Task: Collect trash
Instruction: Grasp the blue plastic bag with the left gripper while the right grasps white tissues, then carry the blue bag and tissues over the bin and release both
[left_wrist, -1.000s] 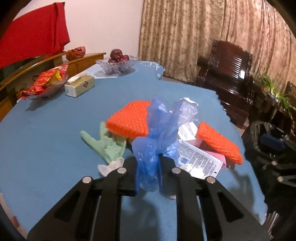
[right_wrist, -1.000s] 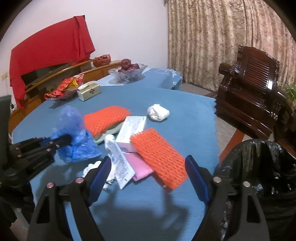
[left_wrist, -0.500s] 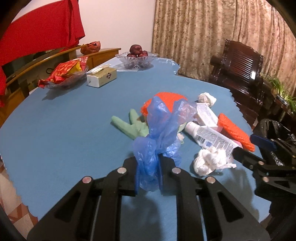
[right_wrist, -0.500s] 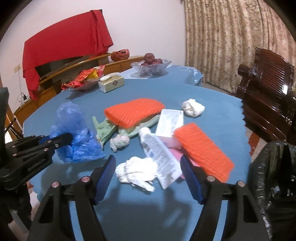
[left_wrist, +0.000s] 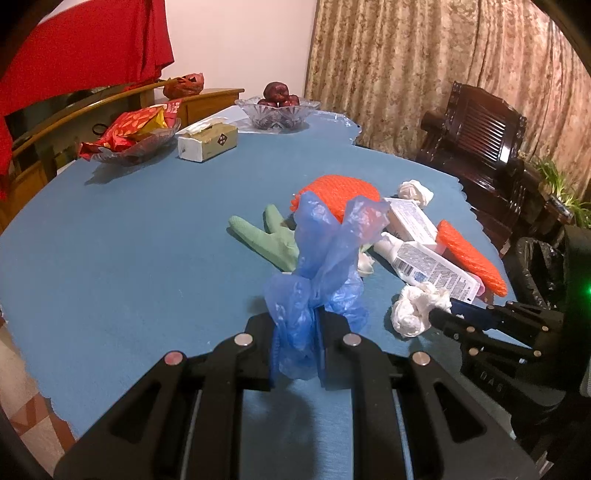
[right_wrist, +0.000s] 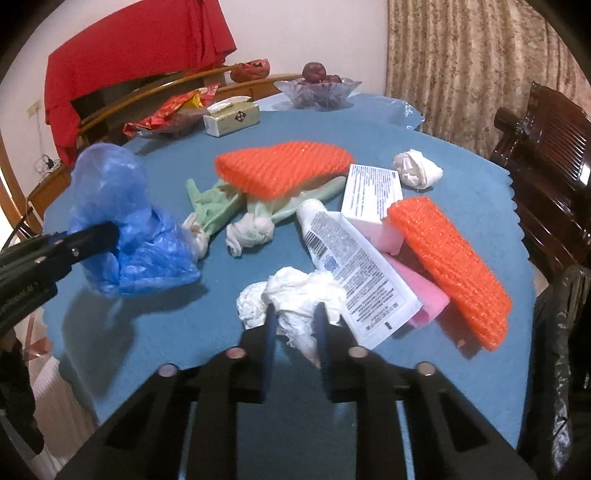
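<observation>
My left gripper (left_wrist: 297, 325) is shut on a crumpled blue plastic bag (left_wrist: 325, 266), held just above the blue table; the bag also shows at the left of the right wrist view (right_wrist: 125, 236). My right gripper (right_wrist: 295, 325) is shut on a crumpled white tissue (right_wrist: 295, 299), which also shows in the left wrist view (left_wrist: 417, 306). Beyond lie a white tube (right_wrist: 354, 273), a white box (right_wrist: 371, 194), two orange foam nets (right_wrist: 284, 166) (right_wrist: 450, 266), a green glove (right_wrist: 218, 201), a pink sheet (right_wrist: 424, 295) and further tissue wads (right_wrist: 417, 170).
A black trash bag (right_wrist: 561, 362) hangs open past the table's right edge. At the back stand a tissue box (right_wrist: 232, 118), a glass fruit bowl (right_wrist: 317, 88) and a snack dish (left_wrist: 129, 136). A dark wooden chair (left_wrist: 480, 140) stands to the right.
My right gripper moved forward over the near tissue and shut on it. My left gripper, still holding the blue bag, drew back and swung left.
</observation>
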